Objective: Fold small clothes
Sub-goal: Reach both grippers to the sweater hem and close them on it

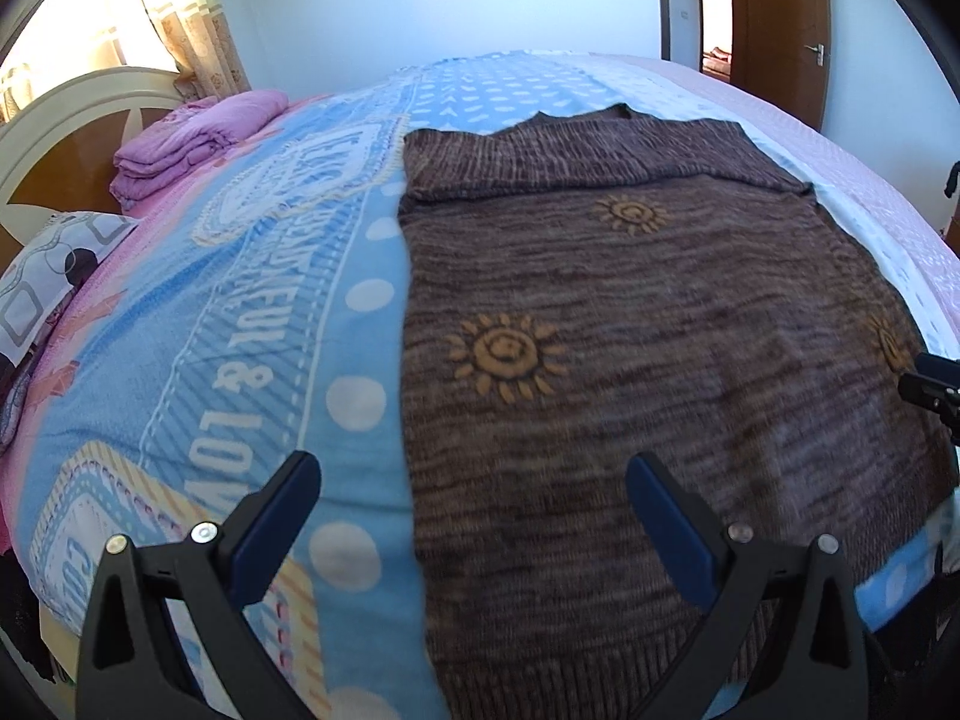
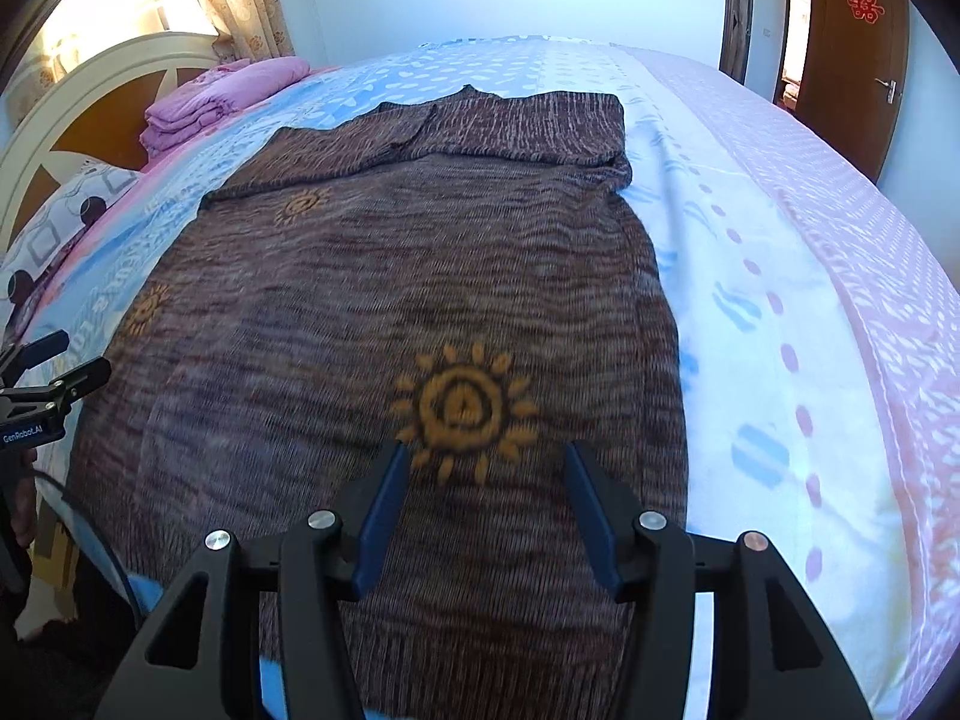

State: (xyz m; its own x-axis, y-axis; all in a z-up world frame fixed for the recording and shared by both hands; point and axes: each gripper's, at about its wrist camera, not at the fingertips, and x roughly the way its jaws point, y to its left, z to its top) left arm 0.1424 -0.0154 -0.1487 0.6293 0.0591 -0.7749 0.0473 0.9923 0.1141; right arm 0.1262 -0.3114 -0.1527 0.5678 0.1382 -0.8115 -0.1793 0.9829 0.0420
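A brown knit sweater (image 1: 630, 330) with orange sun motifs lies flat on the bed, hem toward me, its sleeves folded across the chest at the far end. It also shows in the right wrist view (image 2: 390, 300). My left gripper (image 1: 474, 474) is open and empty, hovering over the sweater's left edge near the hem. My right gripper (image 2: 483, 456) is open and empty above the sweater's lower right part, just below a sun motif (image 2: 462, 408). The left gripper also shows at the left edge of the right wrist view (image 2: 54, 372).
The bed has a blue and pink patterned cover (image 1: 252, 312). A folded pink blanket (image 1: 192, 138) and a patterned pillow (image 1: 54, 276) lie by the headboard (image 1: 66, 120) on the left. A wooden door (image 2: 852, 42) stands at the far right.
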